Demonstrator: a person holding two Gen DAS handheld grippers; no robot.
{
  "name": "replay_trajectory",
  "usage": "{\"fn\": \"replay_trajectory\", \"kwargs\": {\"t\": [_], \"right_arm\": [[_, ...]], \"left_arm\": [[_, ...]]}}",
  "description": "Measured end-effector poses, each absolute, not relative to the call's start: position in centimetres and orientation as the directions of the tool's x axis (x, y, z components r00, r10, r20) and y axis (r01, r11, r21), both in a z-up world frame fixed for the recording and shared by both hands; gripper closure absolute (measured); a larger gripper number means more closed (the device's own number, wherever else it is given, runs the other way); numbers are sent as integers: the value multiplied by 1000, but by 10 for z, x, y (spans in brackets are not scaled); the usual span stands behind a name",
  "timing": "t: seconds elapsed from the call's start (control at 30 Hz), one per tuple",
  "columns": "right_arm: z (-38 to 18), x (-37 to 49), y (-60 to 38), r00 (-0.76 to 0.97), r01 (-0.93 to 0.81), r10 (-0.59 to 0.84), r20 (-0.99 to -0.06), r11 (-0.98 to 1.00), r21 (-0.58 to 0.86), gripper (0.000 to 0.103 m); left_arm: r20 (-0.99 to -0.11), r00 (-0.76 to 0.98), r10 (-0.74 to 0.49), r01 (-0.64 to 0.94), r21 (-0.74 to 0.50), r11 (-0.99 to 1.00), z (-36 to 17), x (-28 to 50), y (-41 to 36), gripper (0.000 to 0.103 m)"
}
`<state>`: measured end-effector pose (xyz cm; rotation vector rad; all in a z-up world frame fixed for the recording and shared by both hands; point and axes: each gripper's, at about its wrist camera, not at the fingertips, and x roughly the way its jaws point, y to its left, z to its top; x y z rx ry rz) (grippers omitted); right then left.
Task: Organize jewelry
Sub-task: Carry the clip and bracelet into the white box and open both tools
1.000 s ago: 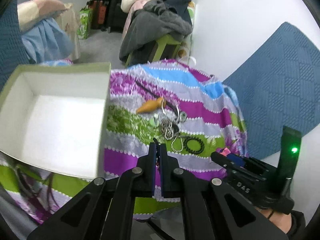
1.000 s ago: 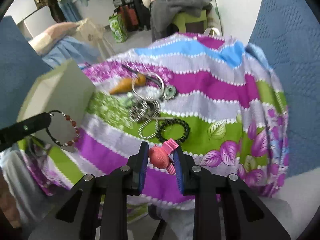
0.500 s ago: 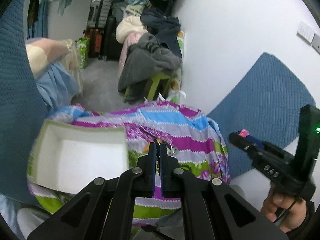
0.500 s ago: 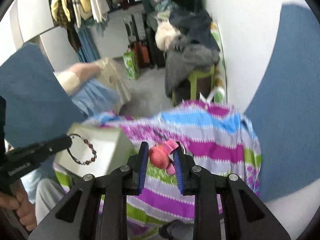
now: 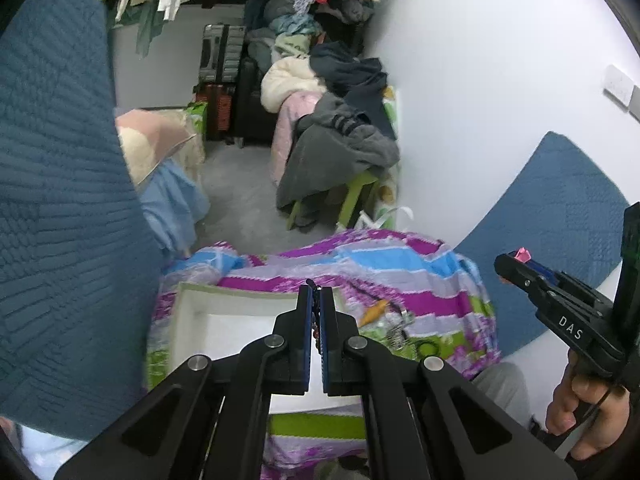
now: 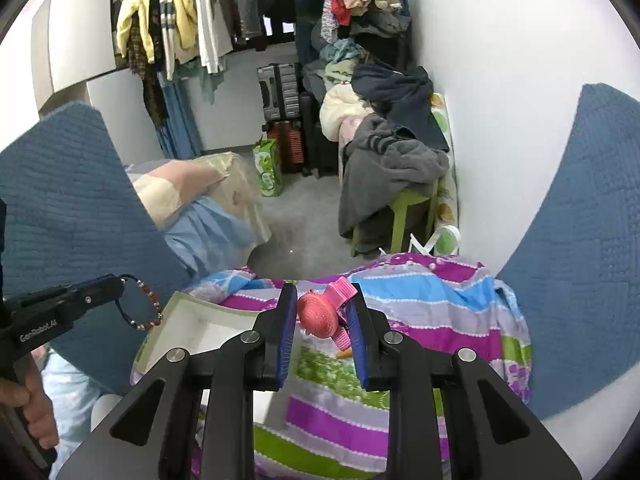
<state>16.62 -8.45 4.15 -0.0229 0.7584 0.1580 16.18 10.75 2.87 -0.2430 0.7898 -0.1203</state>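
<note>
My left gripper (image 5: 316,293) is shut on the dark cord of a beaded bracelet (image 6: 145,309), high above the open white box (image 5: 240,295). In the right wrist view the left gripper (image 6: 109,286) comes in from the left, and the bracelet hangs from its tip as a loop. My right gripper (image 6: 322,292) is shut on a pink hair clip (image 6: 320,314) above the striped cloth (image 6: 420,308). The left wrist view has the right gripper (image 5: 509,267) at the right, level with the left one. A pile of jewelry (image 5: 394,326) with an orange piece (image 5: 374,312) lies right of the box.
Blue quilted cushions (image 5: 60,200) (image 6: 580,240) flank the cloth-covered surface on both sides. Beyond it are grey floor, a green stool heaped with clothes (image 5: 336,152), stacked suitcases (image 6: 282,120) and a white wall on the right. A hand (image 5: 580,412) holds the right gripper's handle.
Both grippers have risen well above the cloth and drawn back, so box and jewelry look much smaller. The bracelet and the pink clip stay gripped throughout.
</note>
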Motion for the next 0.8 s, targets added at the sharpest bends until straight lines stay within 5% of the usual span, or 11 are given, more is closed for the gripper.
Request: {"fn": "replay_trajectory", "kwargs": {"t": [0.8], "right_arm": [[-142, 200, 17, 469, -264, 141, -872, 964, 14, 80]], "left_arm": [[-845, 488, -219, -37, -271, 962, -156, 195, 171, 101]]}}
